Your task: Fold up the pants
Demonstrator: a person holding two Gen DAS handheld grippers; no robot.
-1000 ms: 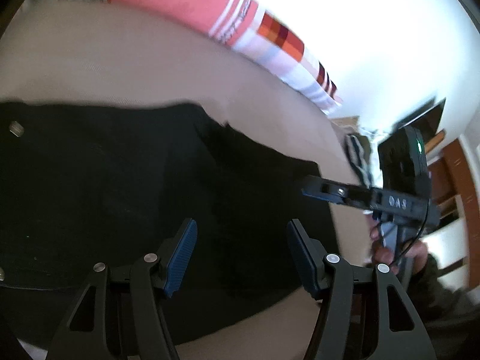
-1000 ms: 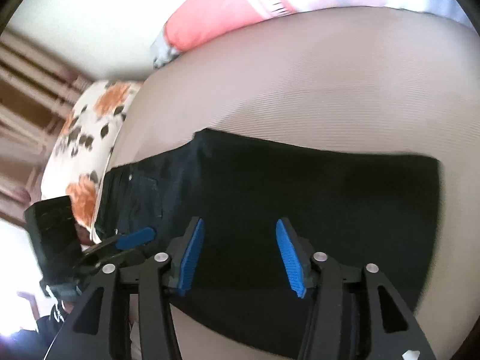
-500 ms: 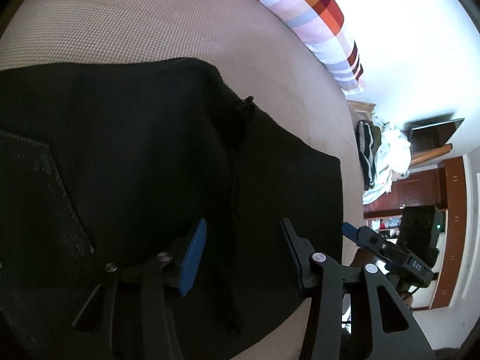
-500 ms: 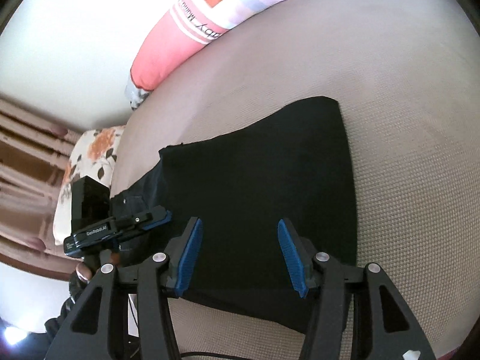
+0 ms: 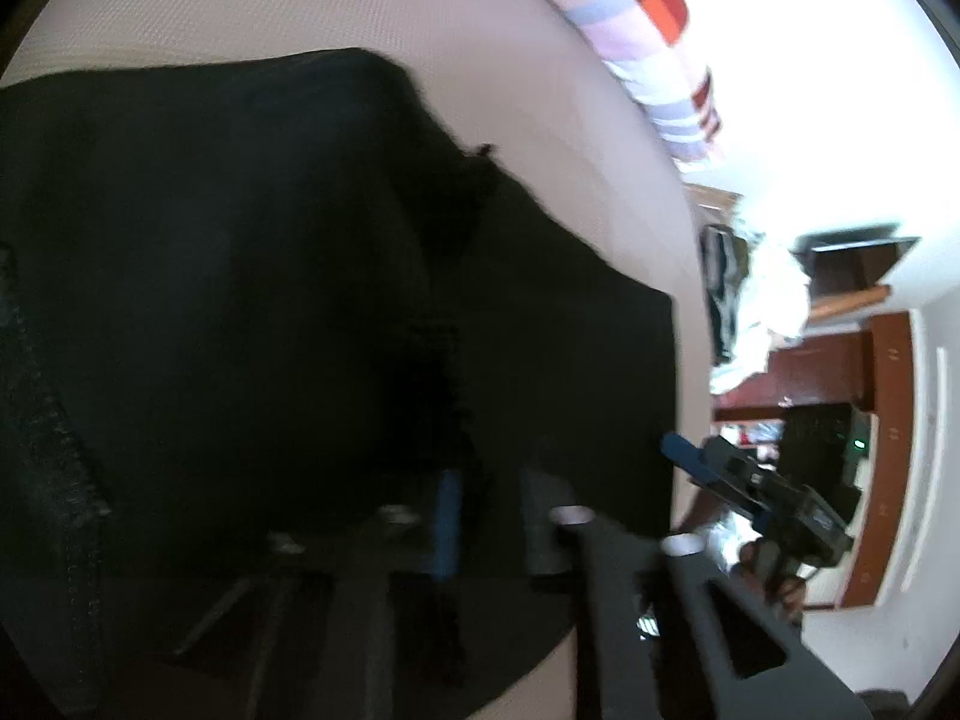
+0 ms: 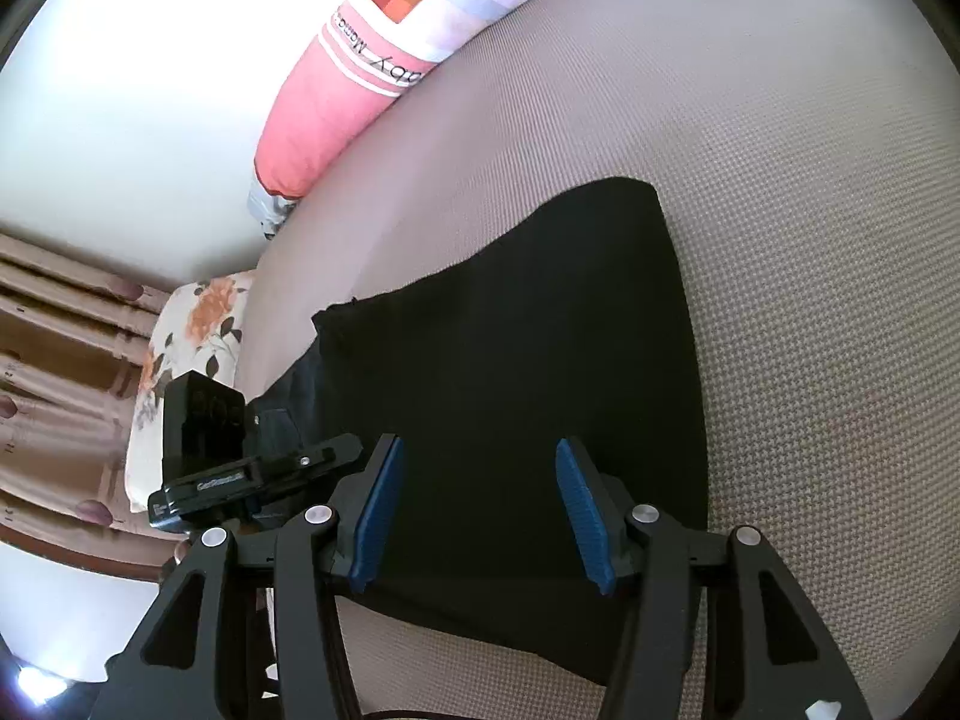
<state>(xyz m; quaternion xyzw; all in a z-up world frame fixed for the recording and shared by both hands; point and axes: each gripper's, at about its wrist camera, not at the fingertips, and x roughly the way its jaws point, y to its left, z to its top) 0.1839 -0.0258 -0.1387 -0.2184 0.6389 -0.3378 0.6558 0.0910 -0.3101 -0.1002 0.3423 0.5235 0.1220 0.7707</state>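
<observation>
Count on inspection: one pair of black pants (image 6: 510, 396) (laid in two overlapping layers) on one beige bed surface (image 6: 810, 240). Pillows: two, one pink checked bolster (image 6: 360, 78) and one floral pillow (image 6: 192, 324). Grippers: two, the left gripper (image 5: 492, 516) and the right gripper (image 6: 477, 516). One heap of clothes (image 5: 756, 312) beyond the bed.

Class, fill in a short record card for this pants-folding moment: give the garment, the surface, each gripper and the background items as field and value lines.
garment: black pants, lying flat, partly folded
surface: beige textured bed cover
left gripper: blurred, jaws nearly together on the pants' near edge, fabric between them
right gripper: open, jaws over the pants, pads not pressing on the fabric
background: pink checked pillow at the far edge; floral pillow beside the curtain
task status: fold not finished
</observation>
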